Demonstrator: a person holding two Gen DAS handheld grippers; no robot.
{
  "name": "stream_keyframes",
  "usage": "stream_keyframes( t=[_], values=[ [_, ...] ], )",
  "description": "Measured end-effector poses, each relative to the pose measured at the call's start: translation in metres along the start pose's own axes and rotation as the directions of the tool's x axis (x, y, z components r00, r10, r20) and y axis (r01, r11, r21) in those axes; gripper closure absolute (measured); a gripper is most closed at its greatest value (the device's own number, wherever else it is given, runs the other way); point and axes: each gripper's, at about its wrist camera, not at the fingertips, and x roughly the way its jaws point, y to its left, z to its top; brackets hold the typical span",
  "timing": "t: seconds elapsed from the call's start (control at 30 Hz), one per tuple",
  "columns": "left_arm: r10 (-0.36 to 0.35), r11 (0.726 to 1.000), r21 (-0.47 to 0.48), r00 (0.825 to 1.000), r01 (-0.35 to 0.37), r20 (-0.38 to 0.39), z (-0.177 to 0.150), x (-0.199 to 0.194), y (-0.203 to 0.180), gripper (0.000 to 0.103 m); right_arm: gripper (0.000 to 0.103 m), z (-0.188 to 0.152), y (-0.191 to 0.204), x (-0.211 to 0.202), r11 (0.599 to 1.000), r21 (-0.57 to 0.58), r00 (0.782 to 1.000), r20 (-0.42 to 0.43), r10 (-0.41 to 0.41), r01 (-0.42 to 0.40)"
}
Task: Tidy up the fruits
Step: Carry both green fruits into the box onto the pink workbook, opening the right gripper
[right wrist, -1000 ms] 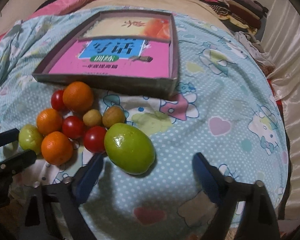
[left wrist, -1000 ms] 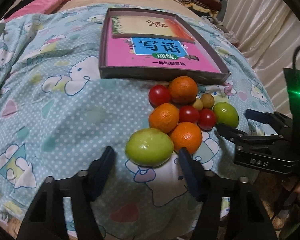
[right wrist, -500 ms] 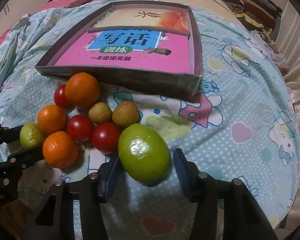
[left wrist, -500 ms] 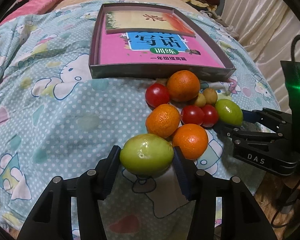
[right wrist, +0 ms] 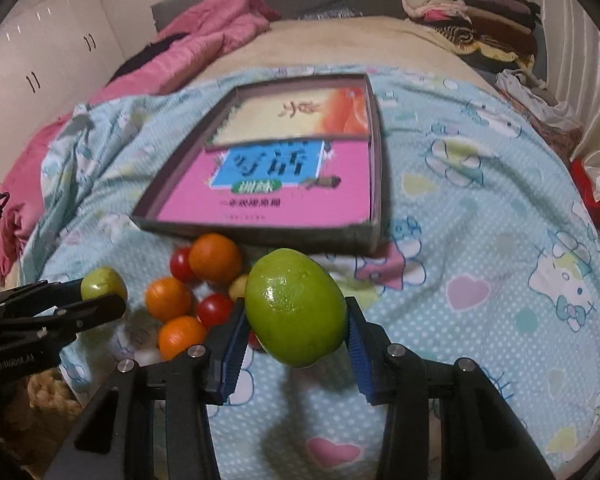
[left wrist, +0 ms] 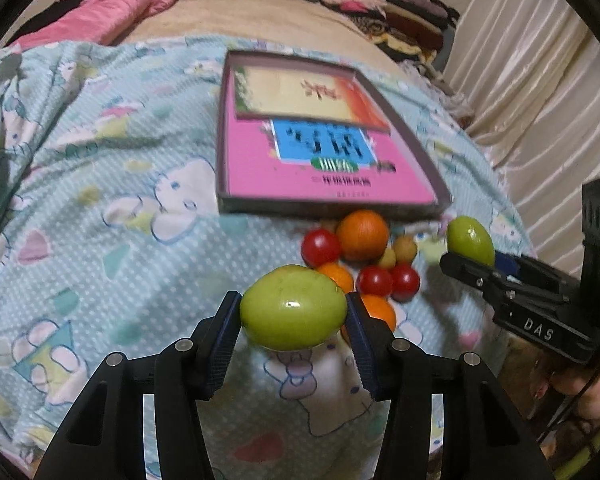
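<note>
Both tongs point(left wrist: 293, 322) point(right wrist: 296, 330) now gripping, fruits lifted

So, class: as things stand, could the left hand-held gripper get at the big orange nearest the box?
Probably not yet. The left hand-held gripper is shut on a green fruit, so its jaws are full. Otherwise the big orange lies uncovered, hemmed only by a cherry tomato.

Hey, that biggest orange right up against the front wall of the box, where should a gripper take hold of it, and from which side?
Grip the biggest orange across its widest middle, coming down from above. It is round, so any diameter works, but a red tomato touches one side and the box wall blocks behind, so level approaches look crowded.
</note>
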Motion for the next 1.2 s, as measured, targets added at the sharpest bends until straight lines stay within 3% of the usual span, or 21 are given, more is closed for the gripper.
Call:
stream_keyframes(
  t=[0.5, 0.8, 1.2],
  values=[
    [0.052, 0.998, -0.043, 0.995, -0.049, 0.081, 0.037, 0.002, 0.012, 0.05, 0.057, 0.03, 0.004, -0.004, 1.0, 0.001, 0.991, 0.134, 0.027, -0.027],
    [0.057, 0.998, -0.024, 0.992, -0.055, 0.108, 0.061, 0.018, 0.0, 0.05, 0.057, 0.045, 0.001, 0.014, 1.0, -0.013, 0.99, 0.142, 0.022, -0.02],
    [0.083, 0.996, 0.013, 0.993, -0.084, 0.089, 0.078, 0.053, -0.012, 0.05, 0.057, 0.061, -0.005, 0.044, 0.999, -0.032, 0.993, 0.12, 0.008, -0.004]
  ],
)
